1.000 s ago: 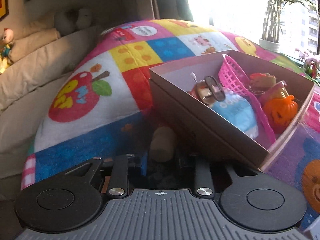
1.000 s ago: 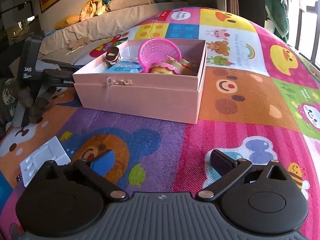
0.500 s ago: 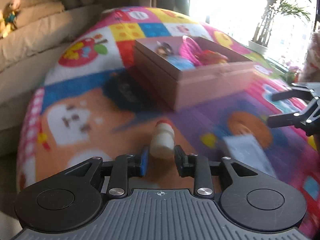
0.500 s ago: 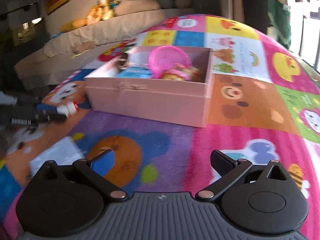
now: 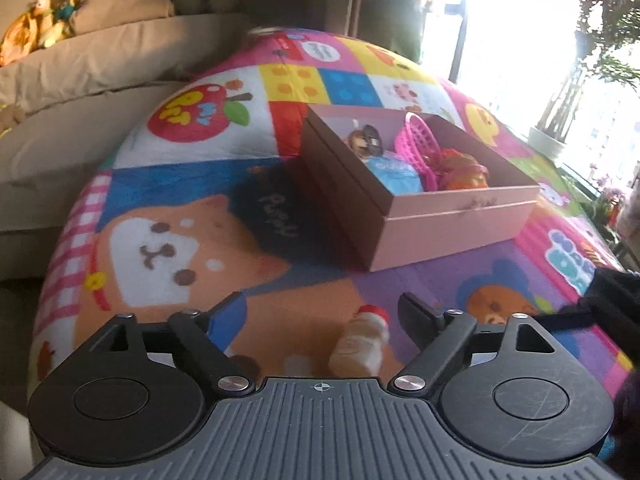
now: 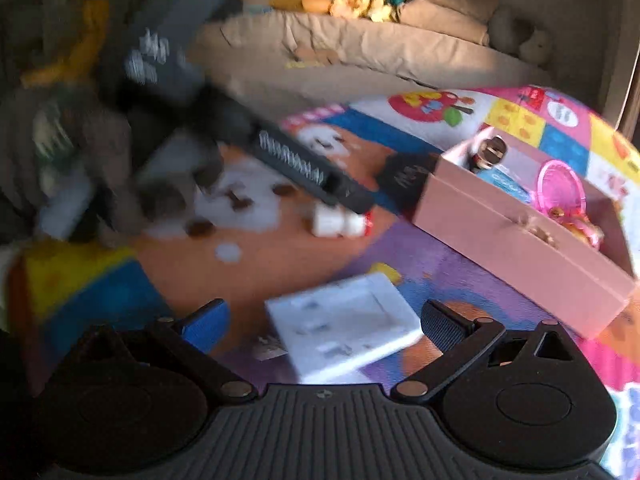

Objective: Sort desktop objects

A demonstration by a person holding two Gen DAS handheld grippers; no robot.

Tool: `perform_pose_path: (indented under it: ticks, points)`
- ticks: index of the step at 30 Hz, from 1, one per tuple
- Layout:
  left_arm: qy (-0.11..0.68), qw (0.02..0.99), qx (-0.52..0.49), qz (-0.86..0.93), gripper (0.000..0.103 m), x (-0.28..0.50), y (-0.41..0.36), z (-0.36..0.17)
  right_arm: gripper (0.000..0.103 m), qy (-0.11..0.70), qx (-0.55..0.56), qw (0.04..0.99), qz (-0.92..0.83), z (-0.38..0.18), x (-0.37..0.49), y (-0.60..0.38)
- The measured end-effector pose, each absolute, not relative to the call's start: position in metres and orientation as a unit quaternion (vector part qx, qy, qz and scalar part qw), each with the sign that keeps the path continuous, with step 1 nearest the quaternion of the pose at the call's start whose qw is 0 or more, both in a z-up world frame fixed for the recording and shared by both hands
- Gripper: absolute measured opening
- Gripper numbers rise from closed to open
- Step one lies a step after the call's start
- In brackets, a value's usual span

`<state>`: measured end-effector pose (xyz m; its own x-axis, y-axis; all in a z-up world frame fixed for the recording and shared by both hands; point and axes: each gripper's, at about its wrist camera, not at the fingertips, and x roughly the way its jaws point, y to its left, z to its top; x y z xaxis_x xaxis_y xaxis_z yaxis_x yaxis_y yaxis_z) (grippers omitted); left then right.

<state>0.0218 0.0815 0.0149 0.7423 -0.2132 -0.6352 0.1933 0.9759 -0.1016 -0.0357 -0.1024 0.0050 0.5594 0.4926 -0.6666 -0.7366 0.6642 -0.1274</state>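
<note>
A small cream bottle with a red cap (image 5: 360, 344) lies on the play mat between the fingers of my left gripper (image 5: 322, 312). Its jaws are opening wide and neither pad presses the bottle. The right wrist view shows the same bottle (image 6: 340, 222) just under the left gripper (image 6: 344, 200). My right gripper (image 6: 326, 316) is open and hovers over a white square plate (image 6: 344, 324), blurred, that lies flat on the mat between its fingers. The open pink box (image 5: 460, 220) holds a pink basket (image 5: 420, 148), a blue packet and other small toys.
The colourful play mat (image 5: 180, 208) covers the floor. A beige sofa (image 5: 80, 80) with stuffed toys runs along the left and back. A black pouch (image 5: 272, 208) lies against the box's left side. A bright window with potted plants is at the right.
My left gripper pulled back from the box with the bottle, then opened and let it down onto the mat. My right gripper swung left until the white plate came between its open fingers.
</note>
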Motion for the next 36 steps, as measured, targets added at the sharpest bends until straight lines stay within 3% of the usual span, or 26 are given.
perform_pose_path:
  ticks: [8,10,13,16,27,36]
  points:
    - [0.337,0.935,-0.009,-0.109,0.096,0.005,0.067,-0.001,0.102,0.296,-0.250,0.903,0.185,0.001,-0.001,-0.172]
    - [0.323,0.940,0.003,-0.108,0.096,-0.001,0.060,-0.007,0.102,0.307,-0.217,0.916,0.140,-0.001,0.013,-0.193]
    - [0.315,0.941,0.013,-0.121,0.096,-0.001,0.057,-0.008,0.102,0.338,-0.099,0.926,0.137,-0.007,0.026,-0.223]
    - [0.325,0.938,0.008,-0.123,0.091,0.006,0.058,-0.010,0.102,0.336,-0.064,0.929,0.144,-0.010,0.031,-0.233]
    - [0.326,0.938,0.022,-0.114,0.088,0.040,0.050,-0.013,0.102,0.328,-0.100,0.930,0.137,-0.014,0.048,-0.221]
    - [0.316,0.940,0.031,-0.126,0.095,0.027,0.041,-0.014,0.103,0.349,-0.071,0.923,0.143,-0.020,0.061,-0.232]
